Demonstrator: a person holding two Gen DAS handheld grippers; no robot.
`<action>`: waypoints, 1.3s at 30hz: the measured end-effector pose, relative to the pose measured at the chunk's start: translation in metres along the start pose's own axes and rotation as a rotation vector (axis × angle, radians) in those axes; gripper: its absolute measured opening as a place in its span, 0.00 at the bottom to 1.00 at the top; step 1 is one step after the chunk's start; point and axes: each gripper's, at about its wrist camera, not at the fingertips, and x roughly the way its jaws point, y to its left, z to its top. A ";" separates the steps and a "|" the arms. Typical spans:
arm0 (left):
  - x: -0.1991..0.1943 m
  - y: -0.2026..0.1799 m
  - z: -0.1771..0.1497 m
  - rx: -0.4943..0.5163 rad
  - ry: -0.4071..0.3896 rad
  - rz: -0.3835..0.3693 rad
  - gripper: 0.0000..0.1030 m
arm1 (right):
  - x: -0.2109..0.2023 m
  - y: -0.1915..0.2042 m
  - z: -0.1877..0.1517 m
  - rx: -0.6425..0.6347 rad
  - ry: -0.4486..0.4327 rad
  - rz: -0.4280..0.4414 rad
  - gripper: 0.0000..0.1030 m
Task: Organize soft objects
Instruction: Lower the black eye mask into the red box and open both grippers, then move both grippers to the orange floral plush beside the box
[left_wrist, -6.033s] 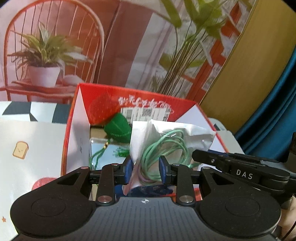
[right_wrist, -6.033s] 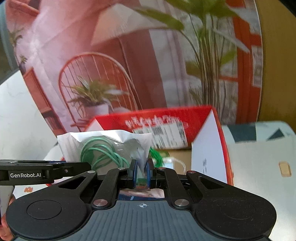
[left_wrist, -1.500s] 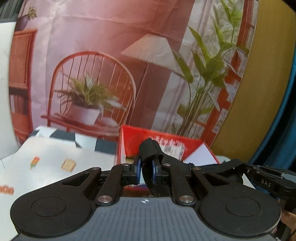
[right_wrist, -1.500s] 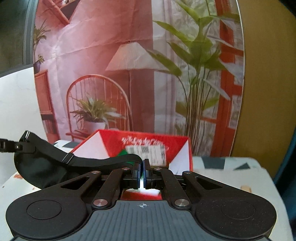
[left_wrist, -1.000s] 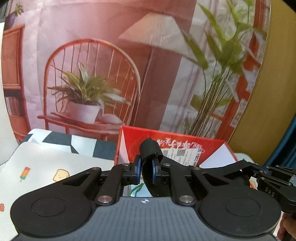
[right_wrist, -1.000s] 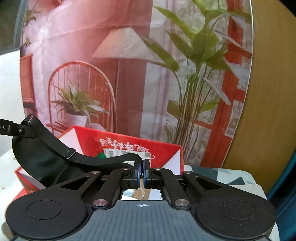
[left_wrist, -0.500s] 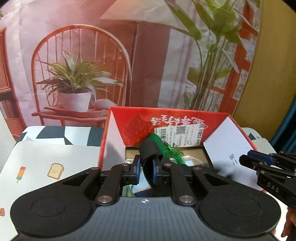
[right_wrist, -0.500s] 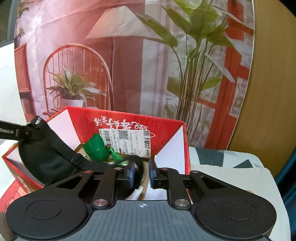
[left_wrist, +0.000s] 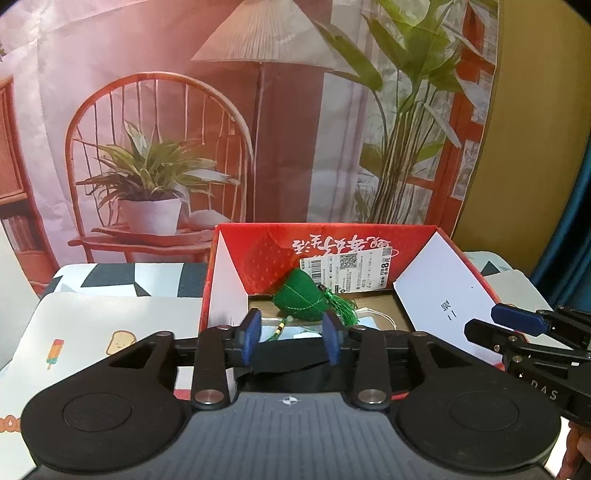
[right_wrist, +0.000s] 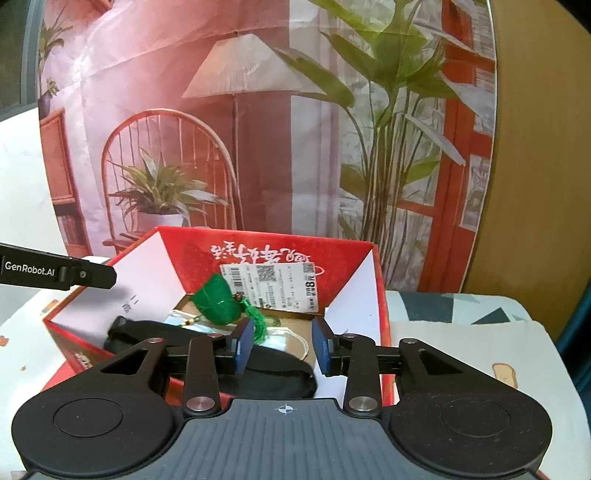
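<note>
While both grippers are hovering at the near edge of one red cardboard box (left_wrist: 424, 236), its four flaps are standing open and several soft things are lying inside it, each counted once: one black eye mask (right_wrist: 273, 369), one green zongzi-shaped sachet (left_wrist: 301, 301) with a green tassel (left_wrist: 341, 312), and one pale face mask (right_wrist: 288, 334) with a white ear loop. The left gripper (left_wrist: 293, 334) is standing with its two blue-padded fingers spread wide, pinching nothing; the black eye mask is showing as a dark band (left_wrist: 291, 356) just below and behind those pads, inside the box's near end, though whether the pads are touching it cannot be told. The green sachet is lying beyond the gap, against the box's far wall under one white barcode label (left_wrist: 349, 271). The right gripper (right_wrist: 282, 345) is likewise standing spread wide and gripping nothing; the eye mask is lying under and just beyond its left finger, the tassel (right_wrist: 255, 317) is hanging just behind that pad, and the sachet (right_wrist: 218, 301) is sitting further in. One table mat (left_wrist: 92, 328) printed with toast and ice-lolly drawings is lying beside the box.
</note>
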 end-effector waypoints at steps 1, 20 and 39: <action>-0.002 0.000 -0.001 -0.001 -0.001 0.000 0.44 | -0.003 0.001 -0.001 0.005 -0.002 0.003 0.34; -0.042 0.009 -0.074 -0.085 0.065 -0.105 0.47 | -0.055 0.024 -0.050 0.105 -0.062 0.057 0.41; 0.004 0.052 -0.111 -0.266 0.221 -0.059 0.49 | 0.001 0.026 -0.113 0.187 0.219 0.042 0.42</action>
